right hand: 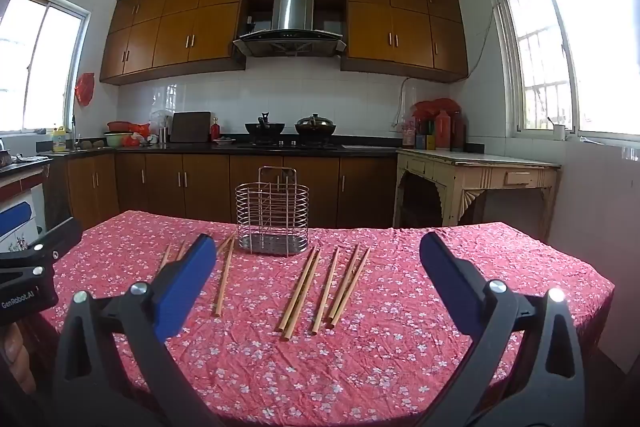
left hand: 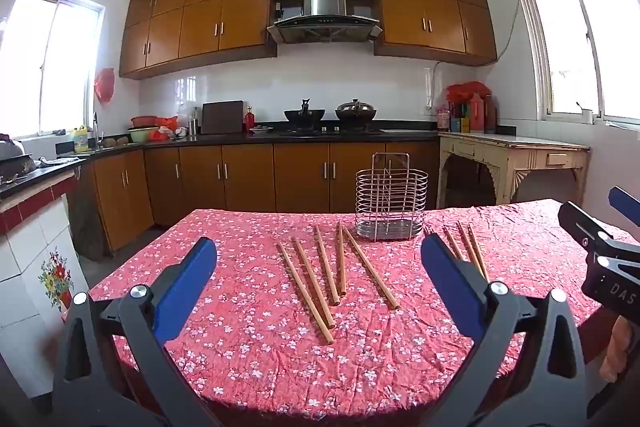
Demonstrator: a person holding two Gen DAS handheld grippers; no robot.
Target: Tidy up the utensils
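Chopsticks lay loose on the table ahead of both wide-open jaws, wire caddy beyond them — thin round sticks could roll or slip out of a shallow pinch.

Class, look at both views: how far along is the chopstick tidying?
Done: nothing; the wire holder stands empty. In hand: nothing; the left gripper and right gripper are both open above the table. Left: all the chopsticks, lying loose on the cloth.
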